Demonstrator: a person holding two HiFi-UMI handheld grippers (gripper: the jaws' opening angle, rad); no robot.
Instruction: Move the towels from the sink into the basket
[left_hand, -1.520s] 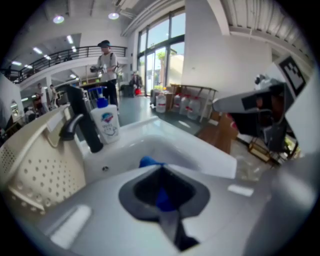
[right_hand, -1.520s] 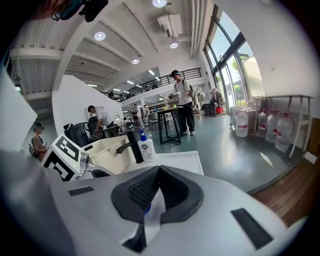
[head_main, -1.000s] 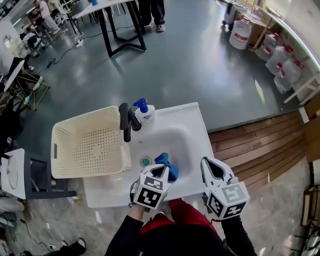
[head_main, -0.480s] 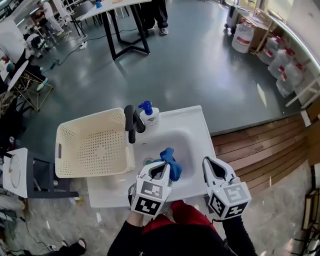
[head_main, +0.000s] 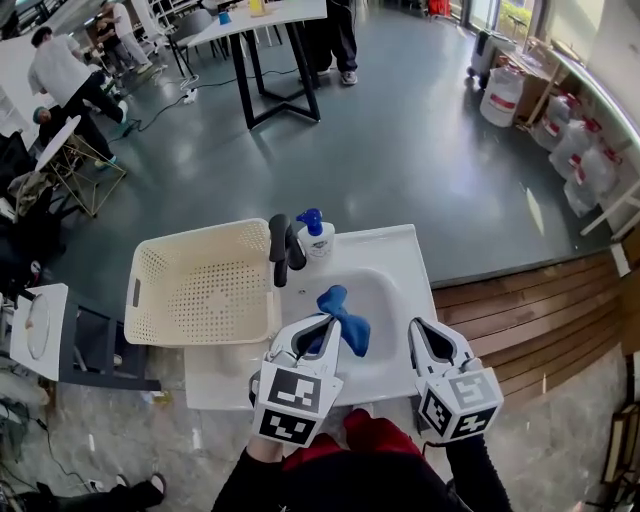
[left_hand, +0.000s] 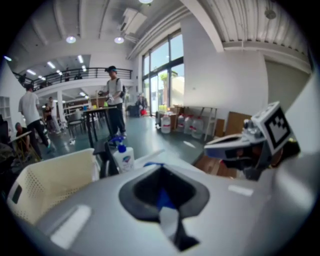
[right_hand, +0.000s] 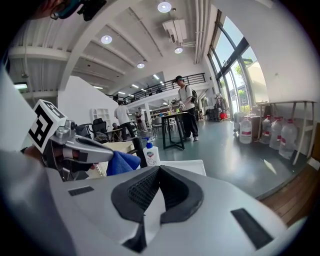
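Grey workshop floor surrounds a white sink (head_main: 400, 245), with a cream basket (head_main: 200, 232) touching it at 9 o'clock and a black faucet (head_main: 283, 250) and soap bottle (head_main: 317, 238) at its 12 o'clock rim. Both dark-sleeved forearms (head_main: 250, 480) come in from 6 o'clock, the grippers side by side and pointing toward 12 o'clock. The left gripper (head_main: 325, 325) has its jaws pinched almost fully together on a blue towel (head_main: 345, 320), which sits bunched over the basin, apart from the basket. The right gripper (head_main: 425, 335) hovers at the sink's 5 o'clock edge, at 3 o'clock of the towel, with its jaws together and nothing between them.
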